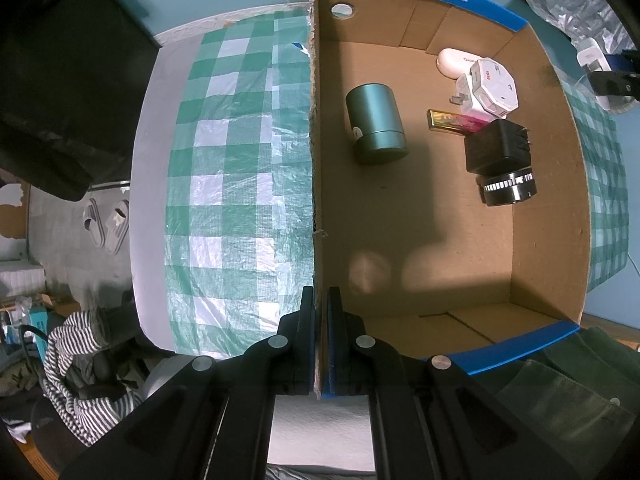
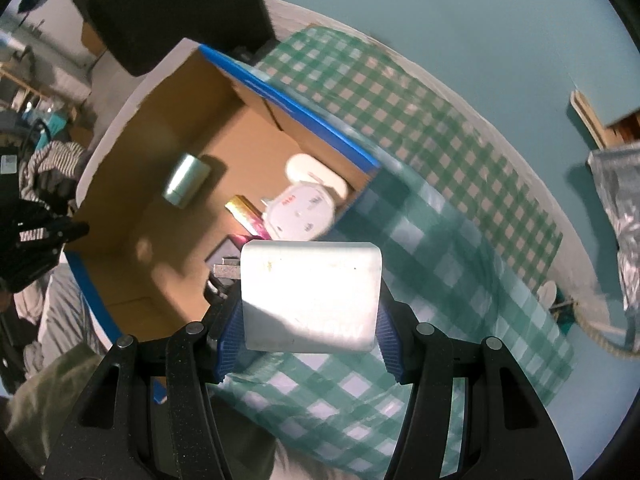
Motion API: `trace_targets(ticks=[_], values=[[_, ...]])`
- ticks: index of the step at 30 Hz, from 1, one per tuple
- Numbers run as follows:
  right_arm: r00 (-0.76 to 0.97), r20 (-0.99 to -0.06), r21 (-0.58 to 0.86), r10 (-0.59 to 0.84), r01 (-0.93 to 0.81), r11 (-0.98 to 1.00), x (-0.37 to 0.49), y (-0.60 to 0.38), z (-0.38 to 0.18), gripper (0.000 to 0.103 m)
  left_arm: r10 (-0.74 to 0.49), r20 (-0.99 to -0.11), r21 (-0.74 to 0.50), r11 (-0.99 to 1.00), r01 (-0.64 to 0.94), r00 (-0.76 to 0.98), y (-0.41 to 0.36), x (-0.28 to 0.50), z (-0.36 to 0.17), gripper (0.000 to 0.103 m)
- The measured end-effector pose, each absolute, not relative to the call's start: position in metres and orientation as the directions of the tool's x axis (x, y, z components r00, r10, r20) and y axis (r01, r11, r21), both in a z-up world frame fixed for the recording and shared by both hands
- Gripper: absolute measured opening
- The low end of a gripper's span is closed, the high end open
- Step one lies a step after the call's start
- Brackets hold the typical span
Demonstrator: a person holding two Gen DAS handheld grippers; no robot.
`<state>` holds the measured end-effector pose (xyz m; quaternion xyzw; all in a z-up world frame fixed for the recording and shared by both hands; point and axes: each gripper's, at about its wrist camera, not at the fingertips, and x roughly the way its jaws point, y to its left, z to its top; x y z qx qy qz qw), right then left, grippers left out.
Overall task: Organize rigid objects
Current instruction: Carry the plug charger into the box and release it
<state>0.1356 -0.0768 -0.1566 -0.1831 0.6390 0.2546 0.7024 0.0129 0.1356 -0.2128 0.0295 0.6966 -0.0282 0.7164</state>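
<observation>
The left gripper [image 1: 319,312] points down at the cardboard box [image 1: 440,264], its jaws pressed together on the box's left wall — the torn corrugated edge runs up between the two fingers. To the left of that wall lies a green-and-white checked tablecloth [image 1: 236,168] over the table.

Inside the box, toward its far side, lie several things. A dark green cylindrical canister [image 1: 375,124] lies on its side, left of the rest. Farther right, a white oval case [image 1: 456,62] sits at the far wall, just beside a white octagonal plug adapter [image 1: 490,90]. A gold-and-pink bar-shaped packet [image 1: 456,121] lies just in front of the adapter. Nearer than these is a black charger block [image 1: 498,146], and touching its near side a black ring-shaped part with a ribbed silver band [image 1: 508,188].

The right gripper [image 2: 308,316] is clamped on a white power adapter [image 2: 310,292] — the blue ribbed pads press on both of its sides, and metal prongs stick out at its left. It hangs over the box's near right corner and the tablecloth beside it. The right wrist view is motion-blurred.
</observation>
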Motion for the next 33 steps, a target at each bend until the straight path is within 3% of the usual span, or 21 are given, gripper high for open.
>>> trace_targets(ticks=[24,33], values=[[0.022,-0.999,0.021,0.048,-0.667,0.745,0.143,-0.010,-0.205,0.058,-0.001,-1.000,0.002,0.996,0.088,0.031,0.135,0.014,-0.211,0.004],[0.056,-0.995,0.025,0.080,-0.641,0.767,0.146,-0.013,-0.195,0.058,-0.001,-0.999,0.002,0.996,0.089,0.032,0.137,0.014,-0.211,0.004]])
